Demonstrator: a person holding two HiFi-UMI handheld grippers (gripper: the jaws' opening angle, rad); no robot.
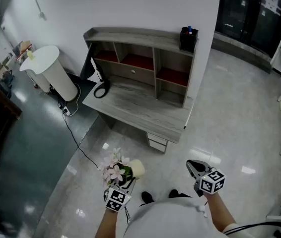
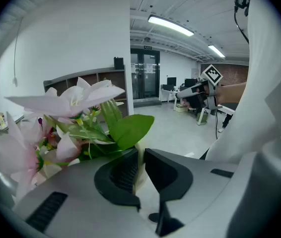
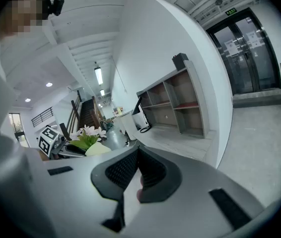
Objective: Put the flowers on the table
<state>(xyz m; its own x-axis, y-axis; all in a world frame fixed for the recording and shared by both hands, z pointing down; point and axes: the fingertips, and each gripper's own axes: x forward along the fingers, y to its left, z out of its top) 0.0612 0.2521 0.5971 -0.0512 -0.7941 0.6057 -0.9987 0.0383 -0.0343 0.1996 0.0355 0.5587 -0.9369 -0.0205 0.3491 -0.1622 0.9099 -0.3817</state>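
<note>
Left gripper (image 1: 124,182) low before torso, clamping flowers (image 1: 114,170); right gripper (image 1: 195,167) alongside, jaws closed, empty

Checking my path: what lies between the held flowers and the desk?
Bare floor between the flowers and the desk, in the head view; a black cable runs just left.

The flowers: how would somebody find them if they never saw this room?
Find the grey desk against the white wall; a person stands before it. The left gripper's fingers pinch a cream pot holding the flowers. They are the only pink blooms with green leaves there.
</note>
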